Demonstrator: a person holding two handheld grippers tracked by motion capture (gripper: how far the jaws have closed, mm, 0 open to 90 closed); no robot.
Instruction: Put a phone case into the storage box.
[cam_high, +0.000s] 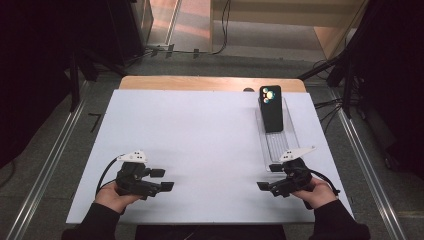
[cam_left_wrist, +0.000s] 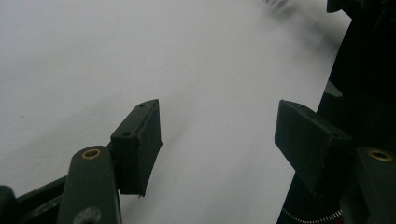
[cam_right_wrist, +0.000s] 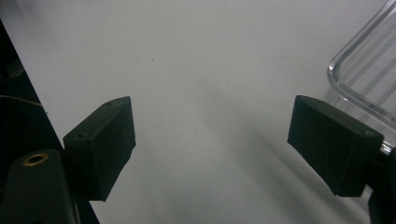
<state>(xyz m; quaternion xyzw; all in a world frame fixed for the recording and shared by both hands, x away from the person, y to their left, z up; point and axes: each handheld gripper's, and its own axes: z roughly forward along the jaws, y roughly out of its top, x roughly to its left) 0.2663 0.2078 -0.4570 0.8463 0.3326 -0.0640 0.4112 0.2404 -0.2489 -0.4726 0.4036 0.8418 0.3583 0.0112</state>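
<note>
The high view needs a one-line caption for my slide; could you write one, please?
Both open grippers, left and right, rest near the white table's front edge; a black phone lies in a clear tray.

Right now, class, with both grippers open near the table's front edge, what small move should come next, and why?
Probably the right gripper should swing toward the black smartphone lying in the clear ribbed plastic tray. Its jaws stand open and empty over the white table, and the tray's near end sits just beside it, far closer than to the left gripper.

One phone (cam_high: 270, 108) and one clear tray (cam_high: 276, 145) are being counted near the table's (cam_high: 200, 135) right edge; two grippers are being held at its near edge.
</note>
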